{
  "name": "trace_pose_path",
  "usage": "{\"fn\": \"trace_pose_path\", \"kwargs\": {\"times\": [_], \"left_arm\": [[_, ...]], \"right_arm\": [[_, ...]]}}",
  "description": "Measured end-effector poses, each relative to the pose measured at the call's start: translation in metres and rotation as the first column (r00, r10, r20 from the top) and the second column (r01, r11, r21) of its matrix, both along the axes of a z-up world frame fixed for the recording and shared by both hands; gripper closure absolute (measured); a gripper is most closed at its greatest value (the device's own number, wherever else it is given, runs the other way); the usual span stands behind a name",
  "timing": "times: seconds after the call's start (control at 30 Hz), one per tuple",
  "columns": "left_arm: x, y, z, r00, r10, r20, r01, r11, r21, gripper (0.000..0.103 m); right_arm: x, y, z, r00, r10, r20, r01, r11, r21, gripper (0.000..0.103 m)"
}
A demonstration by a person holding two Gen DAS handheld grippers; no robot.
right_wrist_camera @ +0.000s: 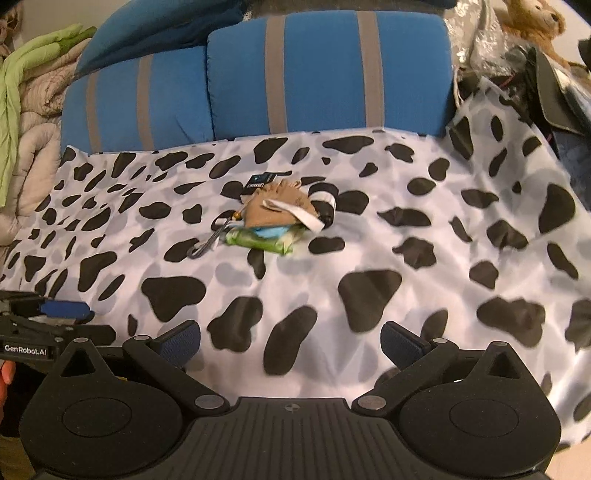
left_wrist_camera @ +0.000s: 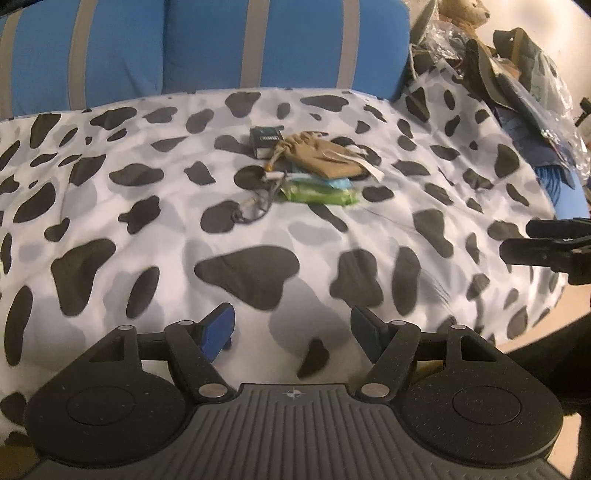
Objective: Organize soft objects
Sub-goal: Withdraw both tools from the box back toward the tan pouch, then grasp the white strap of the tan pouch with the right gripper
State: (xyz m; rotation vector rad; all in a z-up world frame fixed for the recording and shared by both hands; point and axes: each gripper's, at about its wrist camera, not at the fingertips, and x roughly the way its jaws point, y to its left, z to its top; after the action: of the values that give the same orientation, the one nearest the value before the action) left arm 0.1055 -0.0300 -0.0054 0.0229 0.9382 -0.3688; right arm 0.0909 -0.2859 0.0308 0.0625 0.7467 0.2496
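Observation:
A small pile lies in the middle of the cow-print cloth (left_wrist_camera: 155, 236) (right_wrist_camera: 424, 258): a tan drawstring pouch (left_wrist_camera: 325, 157) (right_wrist_camera: 277, 208), a green packet (left_wrist_camera: 321, 195) (right_wrist_camera: 262, 240) under it, a light blue item (left_wrist_camera: 334, 183) (right_wrist_camera: 271, 232), a small black box (left_wrist_camera: 264, 142) (right_wrist_camera: 258, 181) and a grey cord (left_wrist_camera: 258, 206) (right_wrist_camera: 207, 245). My left gripper (left_wrist_camera: 291, 328) is open and empty, low over the cloth's near edge. My right gripper (right_wrist_camera: 290, 341) is open and empty, also near the front edge. Each gripper shows in the other's view, the right one (left_wrist_camera: 550, 243) and the left one (right_wrist_camera: 55, 314).
Blue cushions with grey stripes (left_wrist_camera: 221, 44) (right_wrist_camera: 325, 74) stand behind the cloth. A clutter of bags and a plush bear (left_wrist_camera: 465, 14) (right_wrist_camera: 532, 18) sits at the right. Folded quilts (right_wrist_camera: 33, 92) lie at the left.

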Motion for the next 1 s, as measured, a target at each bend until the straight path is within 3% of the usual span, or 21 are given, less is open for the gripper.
{"fn": "trace_pose_path", "kwargs": {"times": [0.27, 0.57, 0.8, 1.0], "left_arm": [[0.028, 0.000, -0.003, 0.997, -0.005, 0.075, 0.003, 0.999, 0.036, 0.034], [0.051, -0.001, 0.000, 0.995, 0.011, 0.103, -0.014, 0.999, 0.029, 0.034], [0.064, -0.003, -0.001, 0.993, 0.007, 0.115, -0.012, 0.999, 0.044, 0.034], [0.076, 0.005, -0.002, 0.992, 0.030, 0.120, -0.033, 0.999, 0.030, 0.034]], "right_arm": [[0.033, 0.013, -0.003, 0.995, 0.065, 0.076, -0.054, 0.989, -0.141, 0.000], [0.067, 0.020, -0.011, 0.989, 0.095, 0.113, -0.071, 0.977, -0.203, 0.001], [0.097, 0.030, -0.020, 0.984, 0.136, 0.118, -0.102, 0.961, -0.258, 0.014], [0.128, 0.043, -0.032, 0.977, 0.190, 0.100, -0.152, 0.940, -0.307, 0.017]]}}
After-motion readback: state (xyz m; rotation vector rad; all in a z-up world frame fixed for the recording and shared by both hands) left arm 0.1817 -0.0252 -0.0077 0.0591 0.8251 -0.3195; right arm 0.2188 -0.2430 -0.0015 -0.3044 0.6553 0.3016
